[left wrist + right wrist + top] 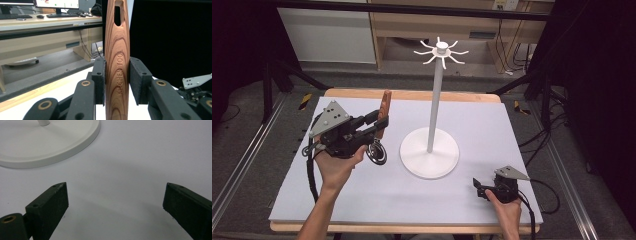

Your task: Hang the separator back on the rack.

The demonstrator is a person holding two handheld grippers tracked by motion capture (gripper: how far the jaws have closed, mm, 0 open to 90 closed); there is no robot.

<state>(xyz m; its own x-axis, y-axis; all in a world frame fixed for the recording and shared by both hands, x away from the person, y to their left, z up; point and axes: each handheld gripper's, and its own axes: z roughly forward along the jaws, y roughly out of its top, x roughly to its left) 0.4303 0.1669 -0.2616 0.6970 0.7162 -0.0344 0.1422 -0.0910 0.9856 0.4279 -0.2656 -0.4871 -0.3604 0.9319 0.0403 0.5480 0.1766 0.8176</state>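
Note:
My left gripper is shut on a wooden kitchen tool handle, held upright above the left part of the table. In the left gripper view the handle stands between the two pads, stamped "KITCHEN TOOL", with a slotted hanging hole near its top. A white stand with a round base and hooked arms on top rises at the table's middle. My right gripper rests low at the front right, open; in its own view the jaws stand wide apart over the bare mat, with the stand's base ahead.
A pale mat covers the wooden table. Wooden furniture and cables stand beyond the far edge. Dark curtains flank both sides. A desk with a keyboard shows behind in the left gripper view.

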